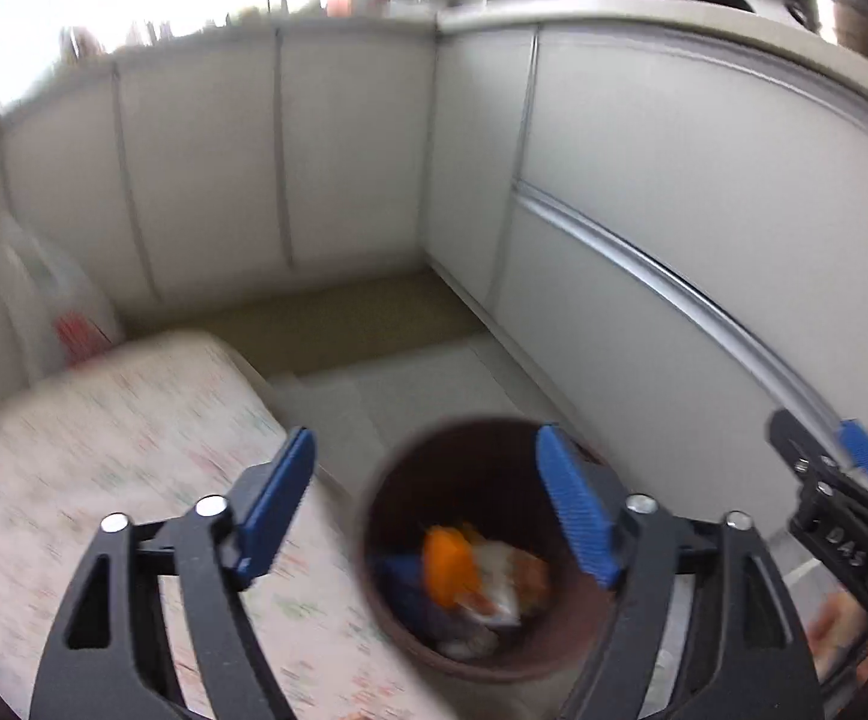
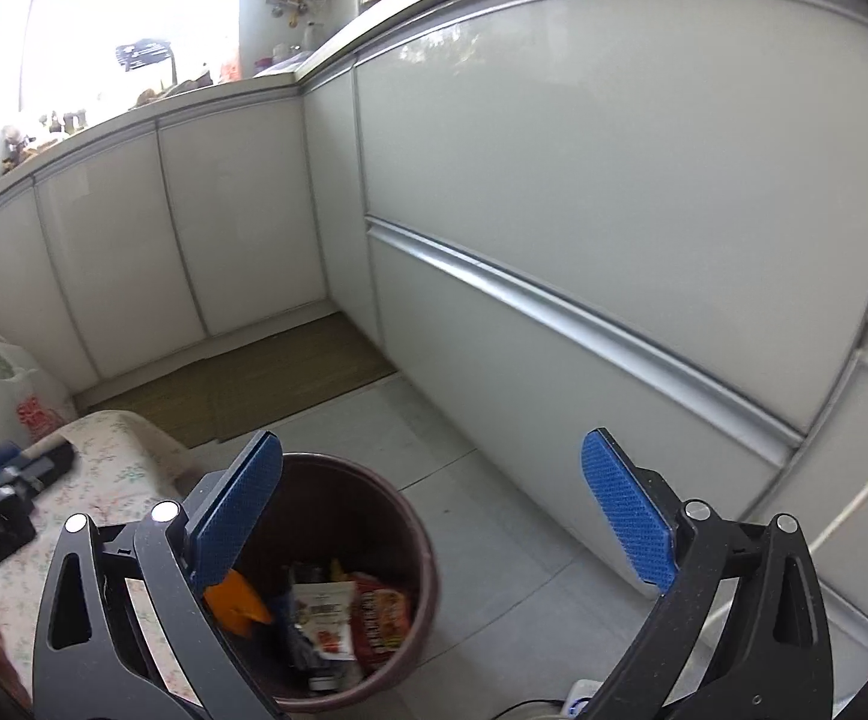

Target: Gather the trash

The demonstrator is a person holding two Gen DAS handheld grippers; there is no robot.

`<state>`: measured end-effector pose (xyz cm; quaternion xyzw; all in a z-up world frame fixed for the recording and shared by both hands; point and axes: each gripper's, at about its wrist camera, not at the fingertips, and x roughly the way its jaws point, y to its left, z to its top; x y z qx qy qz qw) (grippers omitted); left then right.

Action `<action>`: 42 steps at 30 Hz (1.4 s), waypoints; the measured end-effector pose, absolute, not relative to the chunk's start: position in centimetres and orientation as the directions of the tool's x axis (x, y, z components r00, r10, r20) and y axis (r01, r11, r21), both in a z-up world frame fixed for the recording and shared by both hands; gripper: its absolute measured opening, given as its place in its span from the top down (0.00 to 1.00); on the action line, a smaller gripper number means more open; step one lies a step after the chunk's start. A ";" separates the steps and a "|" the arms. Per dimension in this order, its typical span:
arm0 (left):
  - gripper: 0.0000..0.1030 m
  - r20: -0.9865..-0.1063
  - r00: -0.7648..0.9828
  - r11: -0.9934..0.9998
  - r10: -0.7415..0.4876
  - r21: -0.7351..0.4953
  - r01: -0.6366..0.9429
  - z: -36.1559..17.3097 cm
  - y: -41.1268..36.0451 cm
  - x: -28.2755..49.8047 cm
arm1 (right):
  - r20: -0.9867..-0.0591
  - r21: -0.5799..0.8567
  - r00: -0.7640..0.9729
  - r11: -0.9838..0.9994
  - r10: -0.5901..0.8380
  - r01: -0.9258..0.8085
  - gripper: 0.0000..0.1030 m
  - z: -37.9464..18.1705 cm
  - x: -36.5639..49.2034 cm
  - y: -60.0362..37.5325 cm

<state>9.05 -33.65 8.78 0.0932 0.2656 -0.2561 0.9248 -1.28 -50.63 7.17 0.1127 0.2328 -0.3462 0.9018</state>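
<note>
A round dark brown trash bin [image 1: 386,546] [image 2: 416,534] stands on the tiled floor beside a table. Inside lie an orange wrapper [image 1: 446,564] [image 2: 236,603], a white snack packet [image 2: 326,618], a red packet [image 2: 383,618] and other wrappers. My left gripper [image 1: 428,480] is open above the bin, nothing between its blue pads. My right gripper [image 2: 434,480] is open too and empty, its left pad over the bin's near rim. The right gripper's tip [image 1: 854,462] shows at the right edge of the left wrist view; the left gripper, blurred, shows at the far left of the right wrist view.
A table with a floral cloth [image 1: 134,450] [image 2: 104,468] stands left of the bin. White cabinet fronts [image 1: 674,210] [image 2: 614,180] wall the back and right. A brown mat [image 1: 344,318] [image 2: 242,384] lies in the corner. A white plastic bag [image 1: 50,300] [image 2: 8,384] leans at the left.
</note>
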 end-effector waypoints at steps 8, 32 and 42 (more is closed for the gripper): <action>0.06 -0.365 0.830 0.892 -0.421 0.000 0.452 11.7 -26.2 0.9 | -0.048 0.134 0.719 0.708 -0.694 0.693 0.07 10.6 -10.7 -42.2; 0.06 -0.487 0.816 0.943 -0.313 -0.060 0.327 4.7 -14.9 -2.8 | -0.360 0.021 0.835 0.891 -0.416 0.453 0.07 3.7 -7.9 -32.6; 0.06 -0.521 0.804 0.953 -0.287 -0.072 0.294 3.9 -14.3 -1.9 | -0.365 -0.005 0.838 0.901 -0.405 0.434 0.07 3.3 -7.4 -31.8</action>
